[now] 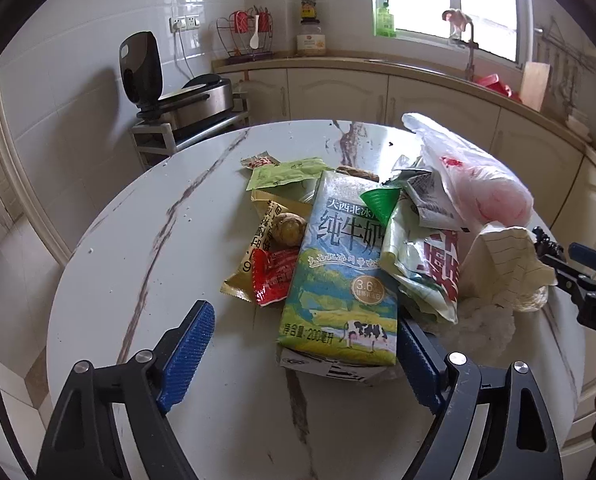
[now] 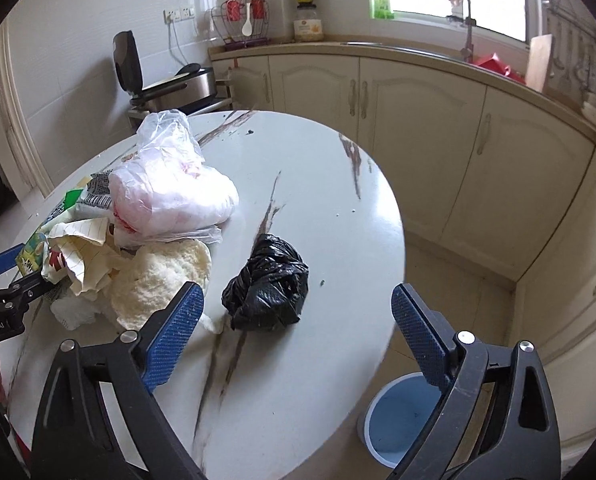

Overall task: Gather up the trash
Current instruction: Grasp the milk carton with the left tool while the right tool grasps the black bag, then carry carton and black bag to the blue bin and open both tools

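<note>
A heap of trash lies on the round marble table (image 1: 138, 280). In the left wrist view a milk carton (image 1: 337, 276) lies nearest, flanked by snack wrappers (image 1: 270, 276), a white-and-red plastic bag (image 1: 481, 184), crumpled lined paper (image 1: 505, 264) and tissue (image 1: 485, 324). My left gripper (image 1: 303, 354) is open, its fingers either side of the carton's near end. In the right wrist view a crumpled black bag (image 2: 268, 284) lies alone on the table (image 2: 317, 184). My right gripper (image 2: 294, 328) is open just before it. A blue bin (image 2: 397, 420) stands on the floor.
Cream cabinets (image 2: 417, 128) and a counter with a sink tap (image 2: 467, 24) run behind the table. An open cooker (image 1: 194, 96) sits on a low rack at the left. The table edge drops to tiled floor on the right.
</note>
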A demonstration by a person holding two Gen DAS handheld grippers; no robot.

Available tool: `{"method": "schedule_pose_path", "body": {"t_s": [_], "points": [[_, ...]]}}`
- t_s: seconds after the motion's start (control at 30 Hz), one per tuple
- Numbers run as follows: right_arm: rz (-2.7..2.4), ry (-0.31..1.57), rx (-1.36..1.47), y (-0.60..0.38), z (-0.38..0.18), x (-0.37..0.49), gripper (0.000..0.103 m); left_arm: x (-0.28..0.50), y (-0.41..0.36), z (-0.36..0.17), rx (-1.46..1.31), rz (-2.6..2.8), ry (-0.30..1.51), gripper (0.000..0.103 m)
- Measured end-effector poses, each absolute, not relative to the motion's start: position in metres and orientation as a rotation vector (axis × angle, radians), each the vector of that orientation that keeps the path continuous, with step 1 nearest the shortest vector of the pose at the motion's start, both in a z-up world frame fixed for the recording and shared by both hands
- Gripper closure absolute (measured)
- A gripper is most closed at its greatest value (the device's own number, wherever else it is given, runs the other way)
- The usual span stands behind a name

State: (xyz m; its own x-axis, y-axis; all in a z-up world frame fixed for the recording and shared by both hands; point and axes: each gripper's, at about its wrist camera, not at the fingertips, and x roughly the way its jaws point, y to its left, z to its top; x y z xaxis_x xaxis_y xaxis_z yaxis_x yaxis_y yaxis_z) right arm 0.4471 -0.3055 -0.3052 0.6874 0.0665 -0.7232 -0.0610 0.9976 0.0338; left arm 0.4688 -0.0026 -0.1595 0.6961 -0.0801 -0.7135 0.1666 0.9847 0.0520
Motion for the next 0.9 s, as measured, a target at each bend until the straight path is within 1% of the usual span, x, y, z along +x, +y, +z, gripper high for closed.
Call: {"method": "schedule_pose_path", "body": {"t_s": [0.03,0.07,0.1,0.13,0.17,0.2,0.23,0.5,0.77,0.9], "points": [[0.077,0.816,0.002,-0.304,-0.306,0.451,0.022,0.473,-0.003,-0.161,0.116,-0.157,0.8,0.04],[0.079,0.818,-0.001,-0.304,-0.306,0.453,0.024,0.476,-0.002,-0.163,0.107,-0.173,0.812,0.049],[0.083,0.827,-0.003,-0.303,-0.306,0.456,0.028,0.477,-0.002,-0.163,0.107,-0.173,0.818,0.05],[0.092,0.836,-0.004,-0.302,-0.306,0.457,0.039,0.477,-0.002,-0.162,0.122,-0.171,0.817,0.051],[0.103,0.846,-0.003,-0.301,-0.307,0.459,0.047,0.479,-0.003,-0.16,0.135,-0.166,0.813,0.051],[0.11,0.857,-0.006,-0.3,-0.308,0.46,0.059,0.477,-0.005,-0.159,0.138,-0.159,0.806,0.052],[0.119,0.863,-0.013,-0.3,-0.309,0.462,0.065,0.475,-0.006,-0.157,0.14,-0.157,0.801,0.052],[0.196,0.812,-0.023,-0.29,-0.299,0.446,0.07,0.424,-0.01,-0.145,0.146,-0.147,0.716,0.054],[0.221,0.726,0.031,-0.288,-0.268,0.418,0.07,0.373,0.003,-0.126,0.081,-0.151,0.642,0.057],[0.25,0.713,0.052,-0.284,-0.26,0.407,0.07,0.351,0.011,-0.123,0.058,-0.127,0.621,0.059]]}}
